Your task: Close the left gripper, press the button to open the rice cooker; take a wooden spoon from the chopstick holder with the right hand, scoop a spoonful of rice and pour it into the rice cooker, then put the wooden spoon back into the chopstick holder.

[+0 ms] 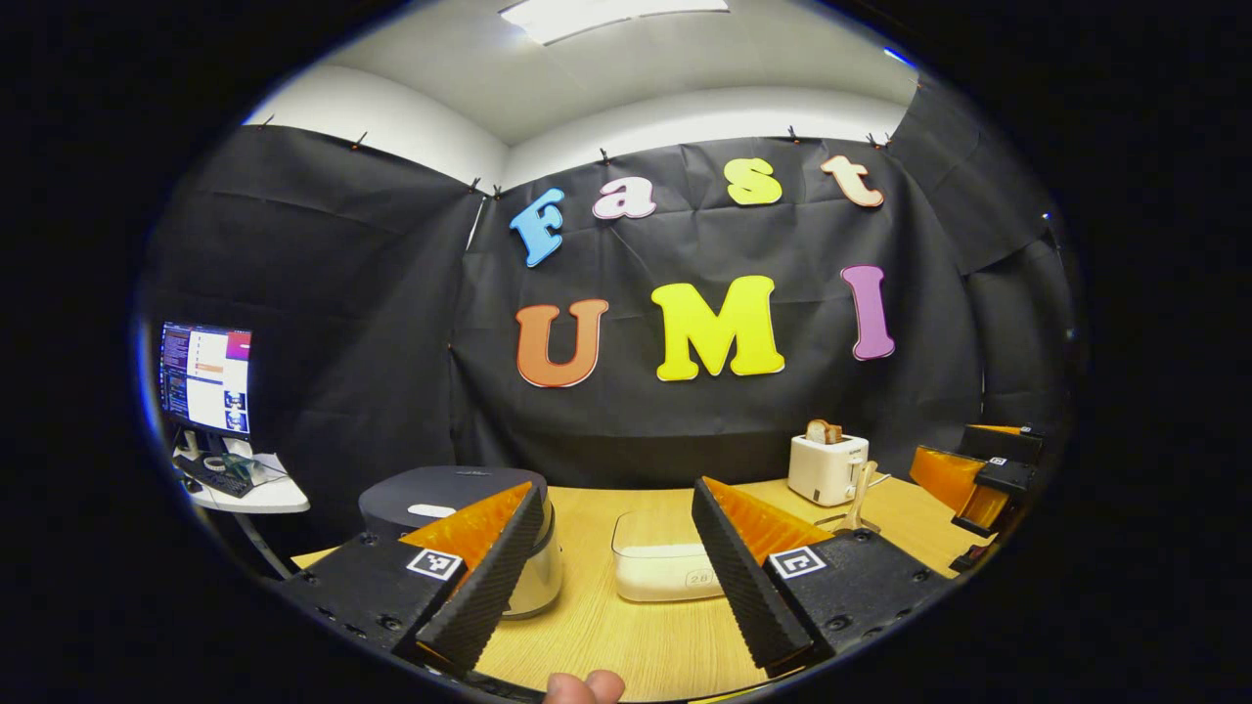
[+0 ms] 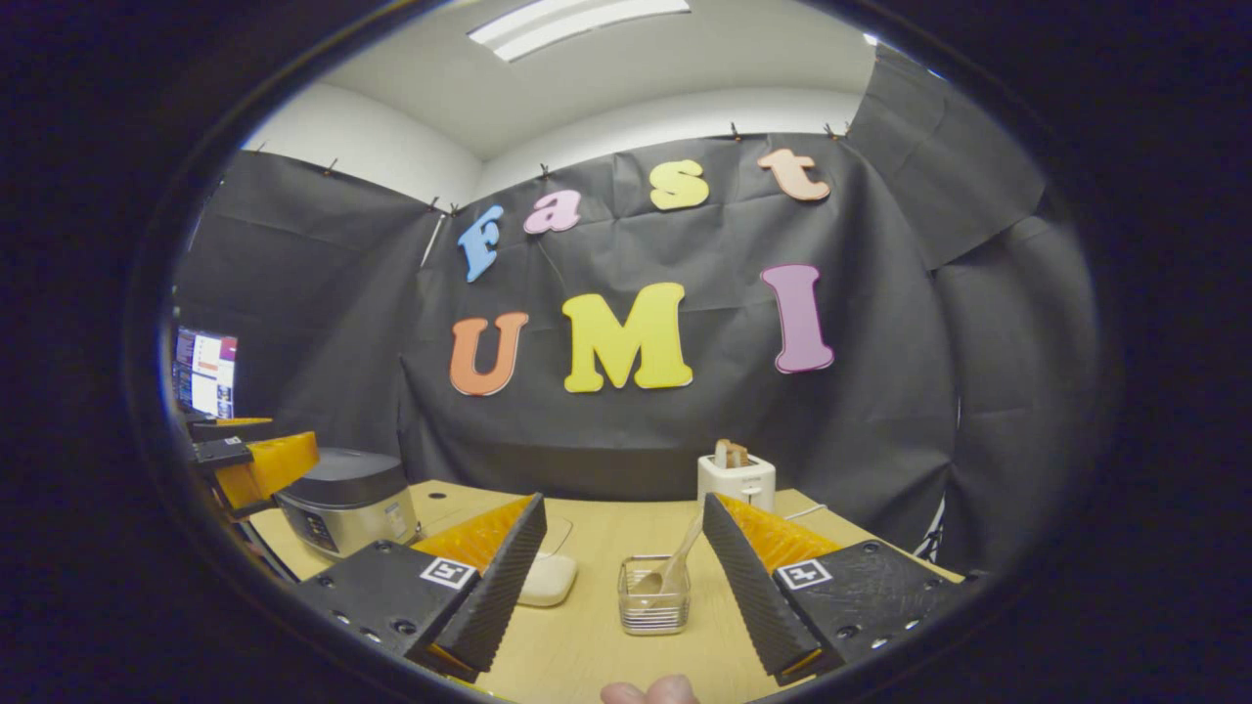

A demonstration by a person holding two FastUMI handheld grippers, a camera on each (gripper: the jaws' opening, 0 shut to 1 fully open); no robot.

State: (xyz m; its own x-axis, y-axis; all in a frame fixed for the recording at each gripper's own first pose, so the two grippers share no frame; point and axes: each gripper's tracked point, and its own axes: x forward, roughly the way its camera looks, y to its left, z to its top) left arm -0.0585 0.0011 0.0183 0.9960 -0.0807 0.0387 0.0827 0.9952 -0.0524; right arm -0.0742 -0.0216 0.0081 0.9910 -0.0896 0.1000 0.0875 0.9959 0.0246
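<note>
Both tongs spread wide, nothing held. Left tongs (image 1: 611, 577) hover over the table (image 1: 626, 645), the closed rice cooker (image 1: 460, 533) just behind the left finger, the clear rice box (image 1: 660, 572) between the fingers. Right tongs (image 2: 621, 587) have the chopstick holder (image 2: 653, 596) dead ahead between the fingers, wooden spoon (image 2: 675, 562) leaning in it, handle up-right. Spoon likely light, stiff, smooth; pinch the upper handle. Holder looks light and may tip. Lid button wants a firm push with the tongs closed.

Black cloth (image 1: 391, 323) drapes the booth walls above a light wooden tabletop (image 1: 636, 636). A ceiling light panel (image 1: 611, 15) glows at twelve o'clock; a lit monitor (image 1: 205, 379) stands at nine o'clock on a small white side table (image 1: 259, 497).
</note>
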